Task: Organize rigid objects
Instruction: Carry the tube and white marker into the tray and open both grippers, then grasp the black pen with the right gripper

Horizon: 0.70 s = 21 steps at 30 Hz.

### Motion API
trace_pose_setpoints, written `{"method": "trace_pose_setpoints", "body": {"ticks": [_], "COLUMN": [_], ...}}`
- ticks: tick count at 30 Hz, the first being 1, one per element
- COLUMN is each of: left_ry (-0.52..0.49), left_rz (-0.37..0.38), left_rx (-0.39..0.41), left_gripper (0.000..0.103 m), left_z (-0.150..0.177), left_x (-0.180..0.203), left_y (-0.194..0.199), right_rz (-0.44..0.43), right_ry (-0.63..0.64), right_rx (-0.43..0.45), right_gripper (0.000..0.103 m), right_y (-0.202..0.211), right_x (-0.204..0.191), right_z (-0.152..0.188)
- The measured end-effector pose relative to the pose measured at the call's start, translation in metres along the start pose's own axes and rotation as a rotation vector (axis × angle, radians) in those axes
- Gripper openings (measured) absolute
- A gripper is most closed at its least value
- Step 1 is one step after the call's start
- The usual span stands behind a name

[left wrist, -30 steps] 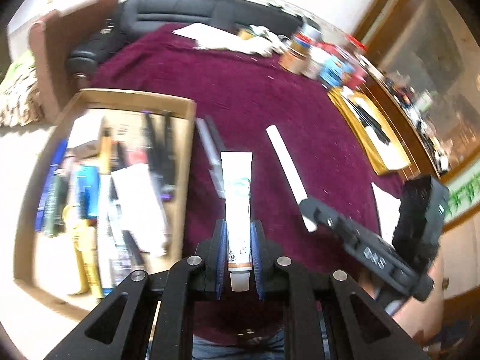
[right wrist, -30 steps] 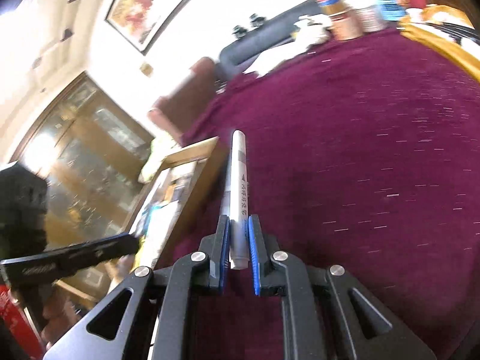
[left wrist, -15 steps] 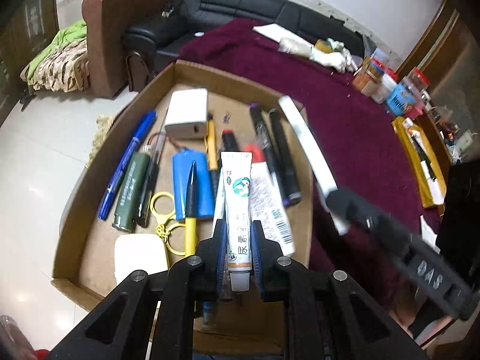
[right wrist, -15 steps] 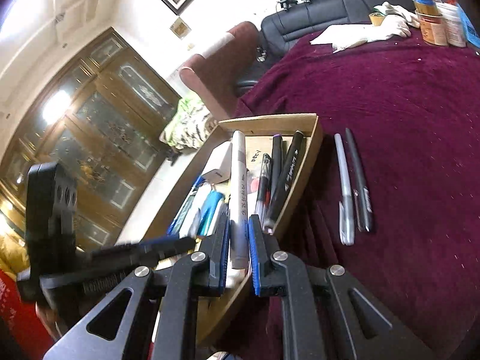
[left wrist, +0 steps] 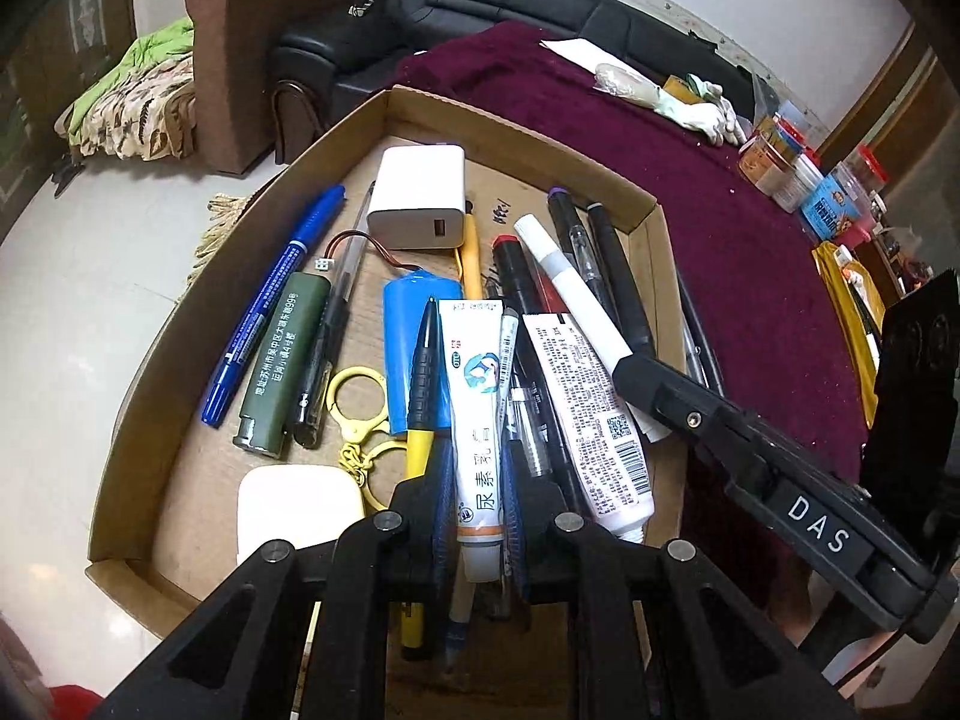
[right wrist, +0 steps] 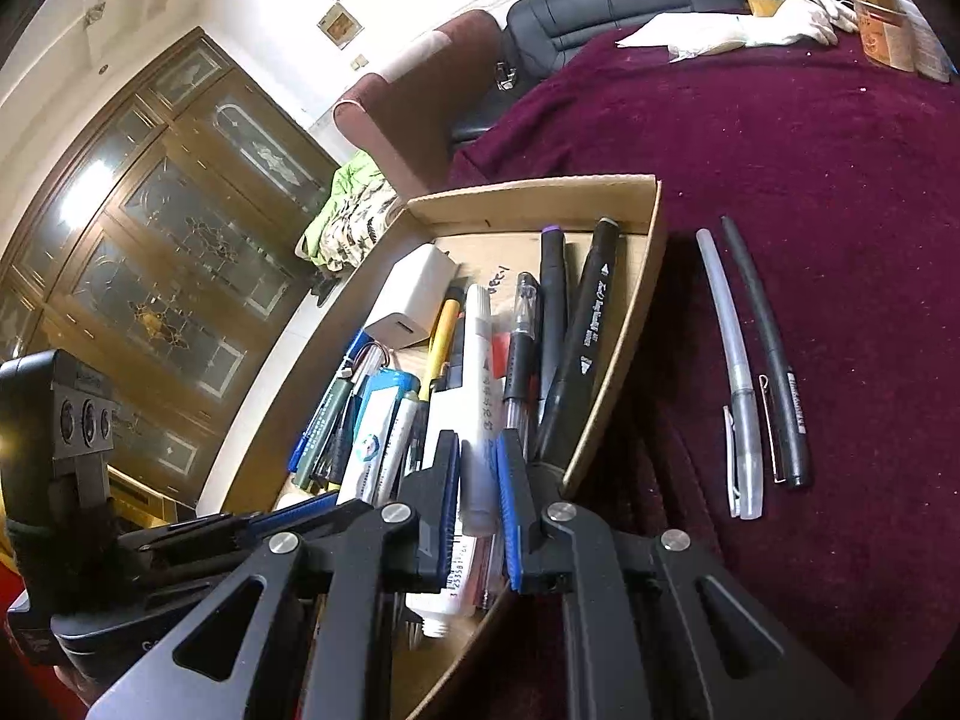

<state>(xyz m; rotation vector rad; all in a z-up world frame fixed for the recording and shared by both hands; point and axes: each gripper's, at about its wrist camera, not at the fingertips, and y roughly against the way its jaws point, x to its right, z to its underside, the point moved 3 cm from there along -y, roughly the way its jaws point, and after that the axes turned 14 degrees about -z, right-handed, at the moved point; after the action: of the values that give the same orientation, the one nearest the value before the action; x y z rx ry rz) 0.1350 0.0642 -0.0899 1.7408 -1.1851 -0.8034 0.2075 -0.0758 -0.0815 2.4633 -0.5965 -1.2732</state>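
With both grippers hanging over the shallow brown cardboard tray (left wrist: pixel 645 222) at the edge of the maroon cloth-covered table (right wrist: pixel 810 150), the step in hand reads as the drop-off: two items carried in, neither one let go yet. Tray is already crowded: white USB charger block (left wrist: pixel 420 198) toward its far end, blue marker (left wrist: pixel 270 306) and olive-green cylindrical cell (left wrist: pixel 282 366) along its left wall, black markers (right wrist: pixel 579 336) against its right wall. Left gripper (left wrist: pixel 477 516) is pinching a white ointment tube with blue-green logo (left wrist: pixel 477 414), lying lengthwise over the tray's middle, cap end toward the camera; tube looks soft-walled, slightly flattened, so not a hard squeeze. Right gripper (right wrist: pixel 480 480) has a white cylindrical marker pen with printed text (right wrist: pixel 480 384) between its blue pads; jaws are opening, and the pen points along the tray's length just inside the right wall. Next move, my call: finish the right release, then spread the left fingers low so the tube settles flat. Still outside the tray, just beside its right wall: a grey pen (right wrist: pixel 735 384) and a black pen (right wrist: pixel 774 366).
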Motion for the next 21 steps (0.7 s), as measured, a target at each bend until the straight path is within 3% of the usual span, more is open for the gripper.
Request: {"method": "trace_pose_setpoints", "body": {"ticks": [3,7,14,21], "left_ry": [0.002,0.001,-0.01,-0.06], "left_rz": [0.009,0.016,-0.005,0.018], "left_rx": [-0.01,0.016,0.058,0.118], "left_gripper": [0.023,0.049,0.058,0.066], "left_z": [0.001,0.001,0.003,0.009], "left_x": [0.0,0.003,0.013,0.051], "left_y": [-0.001,0.005,0.02,0.049], "right_rz": [-0.025,-0.069,-0.114,-0.031], "right_ry": [-0.001,0.002,-0.019,-0.04], "right_rx": [0.01,0.049,0.137,0.224], "right_gripper": [0.018,0.04,0.042,0.043], "right_y": [0.005,0.021,0.066,0.131], "right_x": [0.001,-0.001,0.014,0.064], "right_z": [0.002,0.003,0.005,0.019]}}
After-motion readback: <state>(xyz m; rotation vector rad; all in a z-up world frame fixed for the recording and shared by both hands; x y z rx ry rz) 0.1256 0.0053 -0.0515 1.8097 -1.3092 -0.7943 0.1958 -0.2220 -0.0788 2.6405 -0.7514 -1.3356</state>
